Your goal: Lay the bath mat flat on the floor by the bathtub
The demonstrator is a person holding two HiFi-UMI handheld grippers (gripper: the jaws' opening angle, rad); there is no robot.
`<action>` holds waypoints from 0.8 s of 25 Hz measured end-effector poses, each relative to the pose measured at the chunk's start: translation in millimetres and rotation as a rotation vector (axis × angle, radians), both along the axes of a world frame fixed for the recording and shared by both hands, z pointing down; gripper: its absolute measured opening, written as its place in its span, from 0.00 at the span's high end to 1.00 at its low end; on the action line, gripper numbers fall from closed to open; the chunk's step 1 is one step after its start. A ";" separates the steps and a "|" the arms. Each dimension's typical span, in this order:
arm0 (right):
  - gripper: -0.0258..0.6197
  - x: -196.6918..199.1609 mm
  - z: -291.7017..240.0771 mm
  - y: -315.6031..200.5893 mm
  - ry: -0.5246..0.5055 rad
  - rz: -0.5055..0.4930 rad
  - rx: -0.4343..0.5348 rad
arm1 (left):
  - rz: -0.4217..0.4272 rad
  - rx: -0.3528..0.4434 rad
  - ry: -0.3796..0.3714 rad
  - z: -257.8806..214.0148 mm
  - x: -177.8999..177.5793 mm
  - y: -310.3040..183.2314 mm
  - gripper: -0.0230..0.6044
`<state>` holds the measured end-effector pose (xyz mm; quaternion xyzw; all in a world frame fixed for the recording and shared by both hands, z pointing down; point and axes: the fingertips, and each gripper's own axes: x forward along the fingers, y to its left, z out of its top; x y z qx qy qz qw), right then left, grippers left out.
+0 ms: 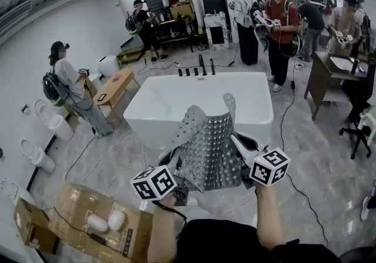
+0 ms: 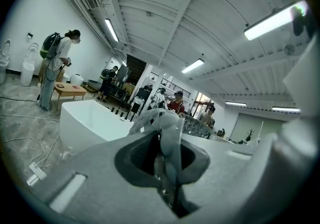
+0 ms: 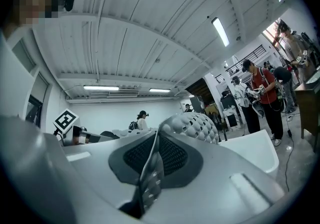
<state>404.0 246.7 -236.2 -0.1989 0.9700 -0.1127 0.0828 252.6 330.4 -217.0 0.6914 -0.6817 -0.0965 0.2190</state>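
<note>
Now I hold both forearms stretched forward and nearly level, the left claw (image 1: 174, 161) clenched on the left edge of the grey bath mat (image 1: 212, 147) and the right claw (image 1: 237, 141) clenched on its right edge, the mat raised in the air before the white bathtub (image 1: 170, 103).

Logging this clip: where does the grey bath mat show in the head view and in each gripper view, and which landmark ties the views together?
Head view: the grey perforated rubber bath mat is held up at lower centre, in front of the tub.
Left gripper view: the mat is at centre, its edge pinched in the jaws.
Right gripper view: the mat is at centre, a bumpy dome above its pinched edge.
Shared landmark: the white rectangular bathtub.
</note>
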 end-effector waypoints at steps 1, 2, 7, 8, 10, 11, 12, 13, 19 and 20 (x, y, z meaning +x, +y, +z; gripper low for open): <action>0.92 -0.7 0.5 -4.8 -0.001 0.008 0.002 | 0.008 0.003 -0.001 0.2 -1.7 -6.3 0.93; 0.92 -2.9 1.2 -9.4 -0.001 0.016 0.002 | 0.016 0.004 -0.002 0.8 -4.6 -12.3 0.93; 0.92 -26.3 13.3 -25.6 0.009 0.041 -0.014 | 0.056 -0.009 0.018 17.4 -25.1 -33.4 0.93; 0.92 -32.2 17.2 -28.6 0.017 0.043 -0.017 | 0.059 -0.013 0.022 21.8 -30.3 -37.2 0.93; 0.92 -41.2 25.0 -36.8 0.026 0.046 -0.030 | 0.062 -0.024 0.028 30.5 -39.3 -45.9 0.93; 0.92 -45.9 28.2 -42.1 0.028 0.046 -0.040 | 0.063 -0.030 0.034 34.2 -43.9 -50.9 0.93; 0.92 -52.7 30.5 -47.7 0.031 0.046 -0.051 | 0.065 -0.036 0.041 36.7 -50.1 -55.7 0.93; 0.92 -62.3 32.0 -52.6 0.036 0.045 -0.060 | 0.065 -0.043 0.047 37.9 -58.1 -60.0 0.93; 0.92 -131.8 42.9 -81.5 0.092 0.044 -0.098 | 0.064 -0.090 0.063 49.4 -123.4 -86.0 0.93; 0.92 -142.8 46.2 -85.5 0.098 0.046 -0.105 | 0.063 -0.098 0.068 52.7 -135.0 -90.4 0.93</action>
